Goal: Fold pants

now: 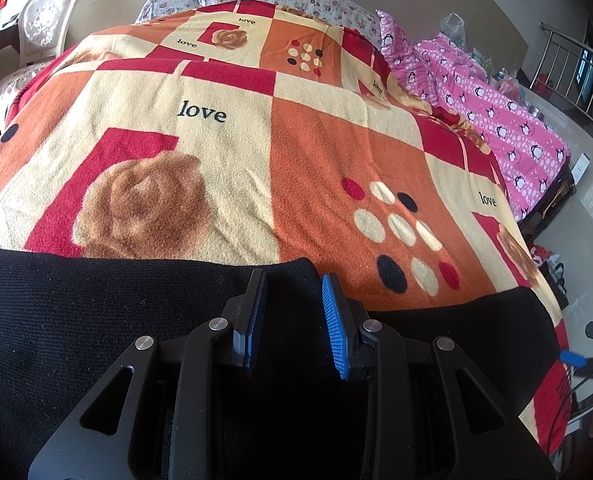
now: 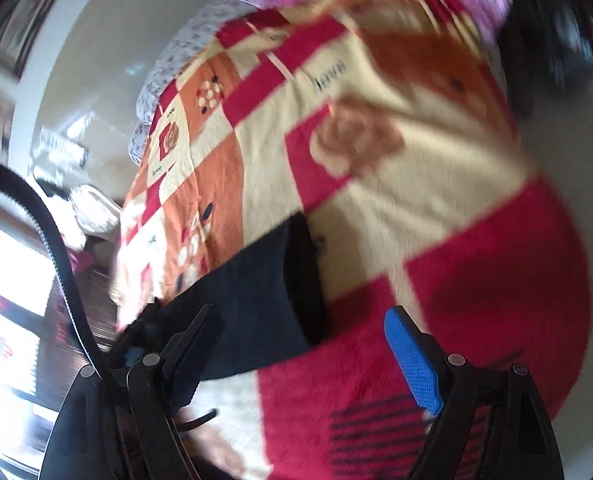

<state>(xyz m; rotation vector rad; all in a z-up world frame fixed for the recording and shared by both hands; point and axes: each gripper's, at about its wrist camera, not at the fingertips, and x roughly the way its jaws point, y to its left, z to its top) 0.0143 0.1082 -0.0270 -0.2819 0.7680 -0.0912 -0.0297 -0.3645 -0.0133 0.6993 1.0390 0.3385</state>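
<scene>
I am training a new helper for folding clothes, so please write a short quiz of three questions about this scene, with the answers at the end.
1. True or false: the right gripper stands wide open.
2. What colour are the pants? A) black B) pink C) white
3. Fill in: the word printed in several places on the blanket is "____".

Key: 1 true; 2 A; 3 love.
</scene>
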